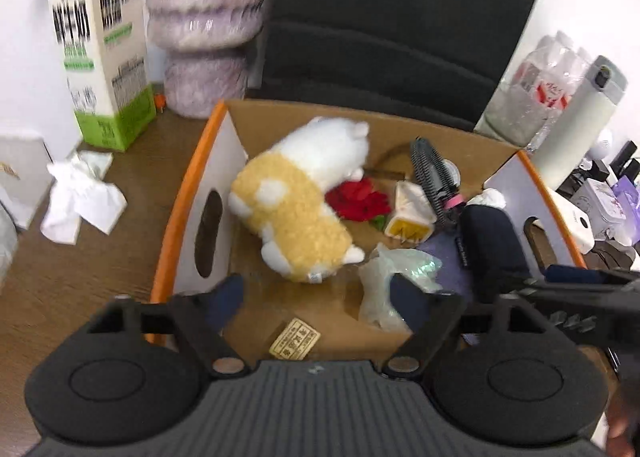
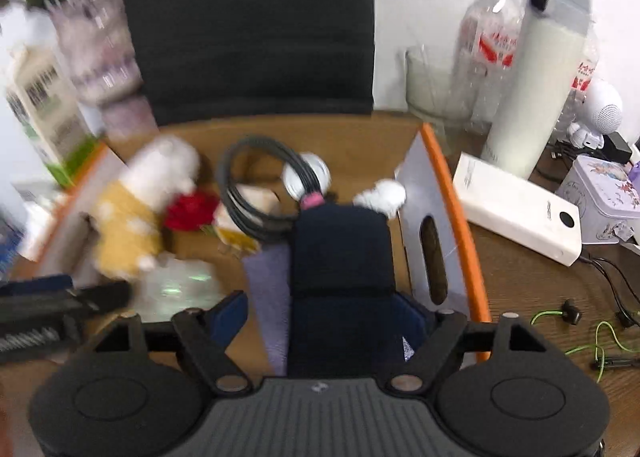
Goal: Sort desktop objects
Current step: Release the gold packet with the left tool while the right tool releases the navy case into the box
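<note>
We find the left hand-held gripper (image 1: 316, 297) tilted down over the near end of the cardboard box (image 1: 188, 193) on the surface, jaws wide and empty; the right hand-held gripper (image 2: 320, 313) likewise spread, straddling the dark pouch (image 2: 340, 257), pads seemingly clear. Beyond, the plush toy (image 1: 296, 209) lies inside; we judge it light, soft and yielding, best taken across its middle.

Both views are evenly and brightly lit, seemingly from overhead, with soft shadows only. Motion blur smears the right wrist view's left side — the plush toy (image 2: 132, 213) is barely legible there. In the left wrist view the milk carton (image 1: 100, 53) print streaks. Fisheye bending curves the edges, and the 4 corners go dark.
</note>
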The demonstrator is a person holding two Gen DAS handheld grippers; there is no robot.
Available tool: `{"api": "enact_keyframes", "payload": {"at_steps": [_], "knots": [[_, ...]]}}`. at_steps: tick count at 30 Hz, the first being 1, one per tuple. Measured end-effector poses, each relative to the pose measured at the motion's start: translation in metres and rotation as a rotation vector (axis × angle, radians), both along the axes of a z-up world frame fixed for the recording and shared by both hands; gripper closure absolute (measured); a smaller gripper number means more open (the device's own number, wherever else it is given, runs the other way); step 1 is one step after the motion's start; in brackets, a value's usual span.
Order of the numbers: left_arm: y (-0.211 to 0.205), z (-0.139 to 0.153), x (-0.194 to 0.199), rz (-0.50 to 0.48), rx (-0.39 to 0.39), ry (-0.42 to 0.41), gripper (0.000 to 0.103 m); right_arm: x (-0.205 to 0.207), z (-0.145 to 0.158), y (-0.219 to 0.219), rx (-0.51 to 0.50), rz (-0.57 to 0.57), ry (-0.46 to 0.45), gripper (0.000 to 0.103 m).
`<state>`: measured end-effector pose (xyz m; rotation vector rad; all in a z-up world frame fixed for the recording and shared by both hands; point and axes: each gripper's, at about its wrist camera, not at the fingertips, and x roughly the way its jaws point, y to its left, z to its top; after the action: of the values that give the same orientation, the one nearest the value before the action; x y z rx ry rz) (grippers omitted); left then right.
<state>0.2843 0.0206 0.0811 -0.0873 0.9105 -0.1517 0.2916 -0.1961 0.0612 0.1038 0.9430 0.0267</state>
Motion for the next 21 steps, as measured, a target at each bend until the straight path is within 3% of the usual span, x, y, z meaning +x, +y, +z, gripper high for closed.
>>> {"api": "enact_keyframes", "payload": {"at_steps": [3, 6, 12, 18, 21], "knots": [[-0.007, 0.012, -0.013, 0.008, 0.043, -0.022, 0.006, -0.016, 0.024, -0.017, 0.07, -0.002, -0.029, 0.016], [-0.01, 0.021, -0.03, 0.024, 0.084, -0.061, 0.003, -0.038, 0.035, -0.028, 0.081, -0.012, -0.053, 0.015], [-0.017, 0.033, -0.057, 0.018, 0.099, -0.043, 0.002, -0.067, 0.035, -0.033, 0.083, -0.014, -0.063, 0.015], [-0.022, 0.039, -0.118, 0.066, 0.138, -0.186, 0.0, -0.125, 0.037, -0.028, 0.083, 0.015, -0.171, 0.015], [-0.032, 0.027, -0.147, 0.056, 0.164, -0.205, 0.0, -0.157, 0.029, -0.024, 0.078, 0.03, -0.223, 0.015]]}}
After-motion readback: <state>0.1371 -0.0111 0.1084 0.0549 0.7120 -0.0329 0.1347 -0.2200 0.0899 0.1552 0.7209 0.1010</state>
